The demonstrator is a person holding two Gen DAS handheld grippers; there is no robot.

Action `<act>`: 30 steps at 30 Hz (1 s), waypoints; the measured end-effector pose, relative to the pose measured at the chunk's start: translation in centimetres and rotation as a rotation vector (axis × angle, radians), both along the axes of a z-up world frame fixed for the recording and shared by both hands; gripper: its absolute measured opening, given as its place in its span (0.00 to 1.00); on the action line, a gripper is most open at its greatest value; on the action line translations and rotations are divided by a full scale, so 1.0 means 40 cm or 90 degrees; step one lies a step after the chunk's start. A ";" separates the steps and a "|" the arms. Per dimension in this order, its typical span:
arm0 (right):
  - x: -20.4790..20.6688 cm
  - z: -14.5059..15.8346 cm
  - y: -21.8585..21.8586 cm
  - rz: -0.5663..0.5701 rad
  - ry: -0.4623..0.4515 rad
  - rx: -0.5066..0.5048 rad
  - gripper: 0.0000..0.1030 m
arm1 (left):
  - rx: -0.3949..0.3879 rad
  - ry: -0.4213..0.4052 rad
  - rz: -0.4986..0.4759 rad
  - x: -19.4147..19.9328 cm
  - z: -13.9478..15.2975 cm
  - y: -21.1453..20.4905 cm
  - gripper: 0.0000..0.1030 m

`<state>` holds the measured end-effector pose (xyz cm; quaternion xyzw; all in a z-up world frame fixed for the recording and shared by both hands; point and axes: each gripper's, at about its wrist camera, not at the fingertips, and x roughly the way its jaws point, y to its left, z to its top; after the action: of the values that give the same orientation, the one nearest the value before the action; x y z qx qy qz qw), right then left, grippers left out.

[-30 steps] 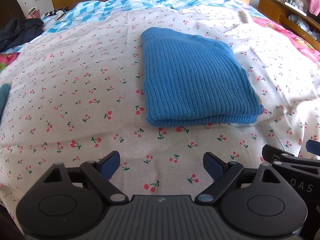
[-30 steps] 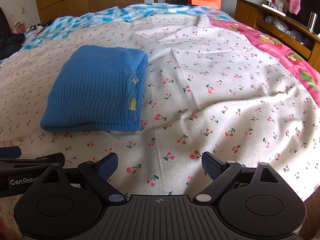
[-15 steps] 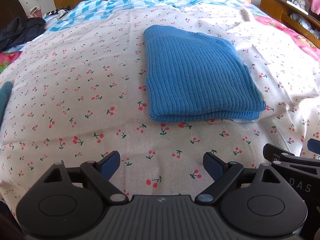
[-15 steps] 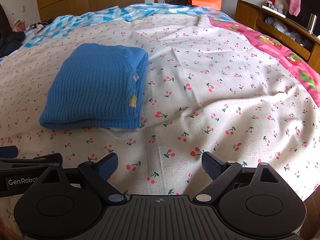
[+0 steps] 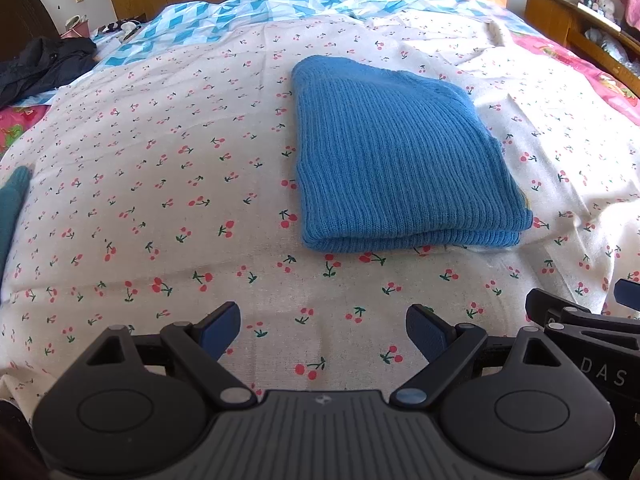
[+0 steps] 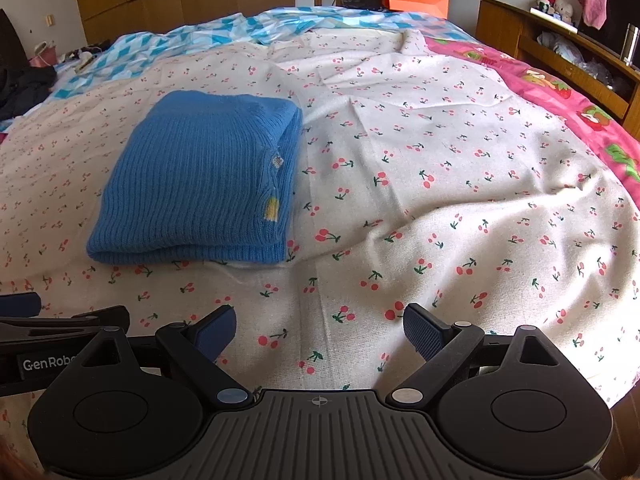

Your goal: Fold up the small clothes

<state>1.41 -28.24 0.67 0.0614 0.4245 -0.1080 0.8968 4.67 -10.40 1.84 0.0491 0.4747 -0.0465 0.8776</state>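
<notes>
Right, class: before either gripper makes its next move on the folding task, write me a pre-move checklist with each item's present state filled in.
1. Left gripper open and holding nothing: ok.
2. Right gripper open and holding nothing: ok.
3. Blue knitted garment folded into a flat stack on the cherry-print sheet: ok.
4. Both grippers apart from the garment, with bare sheet between: ok.
5. Fold tidy on the garment's right edge, where a label and a yellow patch show between the layers: cannot tell.
6. Next garment ready: cannot tell; only a teal edge shows at the far left of the left wrist view.
</notes>
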 end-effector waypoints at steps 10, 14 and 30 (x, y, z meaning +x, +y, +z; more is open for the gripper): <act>0.006 -0.002 -0.010 0.004 -0.001 0.012 0.90 | 0.011 -0.004 -0.002 0.004 0.002 -0.008 0.92; 0.008 -0.004 -0.012 0.005 -0.001 0.013 0.90 | 0.014 -0.005 -0.002 0.005 0.002 -0.009 0.92; 0.015 -0.013 -0.030 -0.001 -0.009 0.033 0.90 | 0.033 -0.007 -0.002 0.017 0.005 -0.026 0.92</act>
<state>2.02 -29.44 0.15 0.0853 0.4211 -0.0972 0.8977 5.37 -11.45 2.04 0.0728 0.4707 -0.0356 0.8786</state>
